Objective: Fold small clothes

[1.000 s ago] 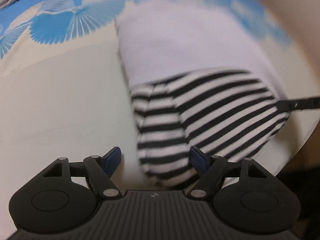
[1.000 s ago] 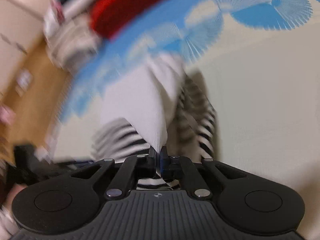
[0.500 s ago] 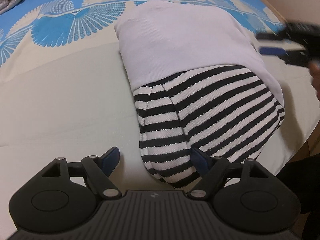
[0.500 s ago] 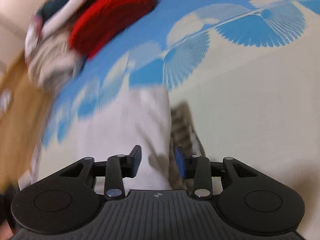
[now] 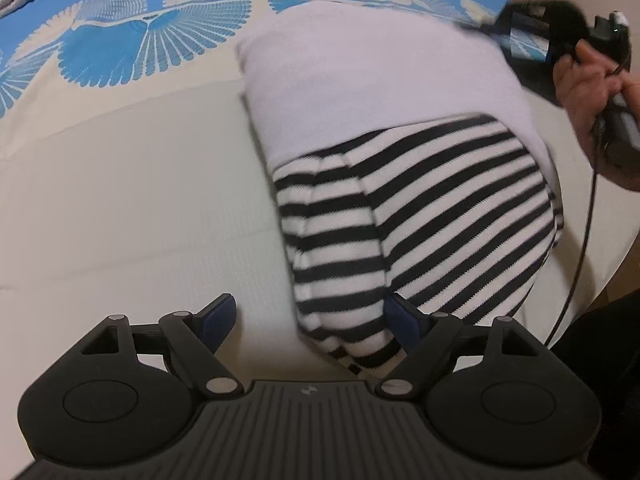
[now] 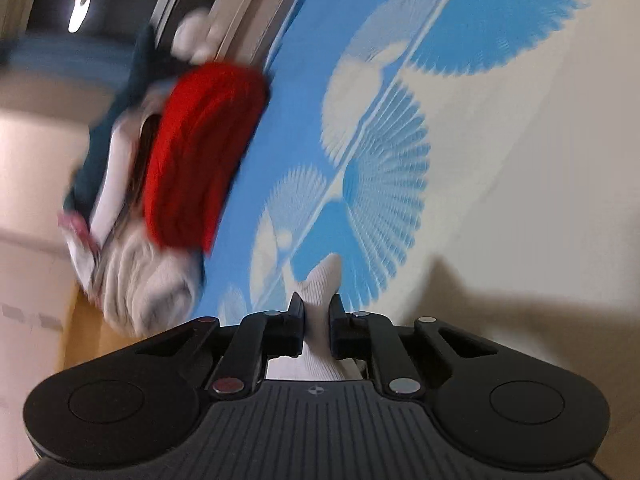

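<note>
Lying folded on the bedspread (image 5: pixel 120 200), the striped garment (image 5: pixel 400 216) sits between the wide-spread left gripper (image 5: pixel 308 316); only the right view shows right gripper (image 6: pixel 317 320) clamping its white fabric (image 6: pixel 320 280).

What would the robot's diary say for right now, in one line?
left gripper: open, at striped end | right gripper: shut on white cloth | shirt: on bed, partly folded
</note>
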### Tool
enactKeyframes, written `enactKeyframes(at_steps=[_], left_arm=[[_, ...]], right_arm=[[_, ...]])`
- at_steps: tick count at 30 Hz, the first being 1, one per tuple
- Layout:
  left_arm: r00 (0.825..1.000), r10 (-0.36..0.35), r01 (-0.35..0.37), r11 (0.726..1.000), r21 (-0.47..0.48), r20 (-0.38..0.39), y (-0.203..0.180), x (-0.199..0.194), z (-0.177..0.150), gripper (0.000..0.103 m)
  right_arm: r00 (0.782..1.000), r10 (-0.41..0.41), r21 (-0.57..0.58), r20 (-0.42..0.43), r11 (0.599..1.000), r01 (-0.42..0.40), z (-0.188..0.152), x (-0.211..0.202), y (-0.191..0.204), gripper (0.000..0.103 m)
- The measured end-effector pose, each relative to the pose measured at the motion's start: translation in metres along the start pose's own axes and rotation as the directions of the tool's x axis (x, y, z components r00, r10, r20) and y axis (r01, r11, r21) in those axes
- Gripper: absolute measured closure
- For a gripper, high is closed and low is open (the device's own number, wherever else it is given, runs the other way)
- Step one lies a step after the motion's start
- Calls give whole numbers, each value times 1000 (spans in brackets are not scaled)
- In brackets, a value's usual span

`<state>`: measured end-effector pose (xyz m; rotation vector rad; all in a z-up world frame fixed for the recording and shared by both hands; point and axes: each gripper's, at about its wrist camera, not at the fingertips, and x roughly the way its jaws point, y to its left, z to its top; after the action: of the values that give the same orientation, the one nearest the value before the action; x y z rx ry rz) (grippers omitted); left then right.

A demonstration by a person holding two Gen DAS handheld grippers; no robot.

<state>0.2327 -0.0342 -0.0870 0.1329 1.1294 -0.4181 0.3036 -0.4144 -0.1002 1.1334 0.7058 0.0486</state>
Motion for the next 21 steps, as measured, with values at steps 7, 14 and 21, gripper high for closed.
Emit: enactKeyframes(at_steps=[7, 14, 21], left_arm=[[1000, 12, -12, 1000, -10, -3, 6, -3, -1, 17], [992, -31, 44, 994, -101, 126, 20, -31, 9, 19], [983, -28, 59, 984, -166, 183, 11, -33, 20, 19]], right_arm=[[878, -448, -128, 168, 873, 470, -3, -23, 2, 88], [1000, 8, -645, -13, 764, -14, -60, -76, 73, 82], [881, -431, -779, -196, 614, 127, -105, -26, 27, 57]])
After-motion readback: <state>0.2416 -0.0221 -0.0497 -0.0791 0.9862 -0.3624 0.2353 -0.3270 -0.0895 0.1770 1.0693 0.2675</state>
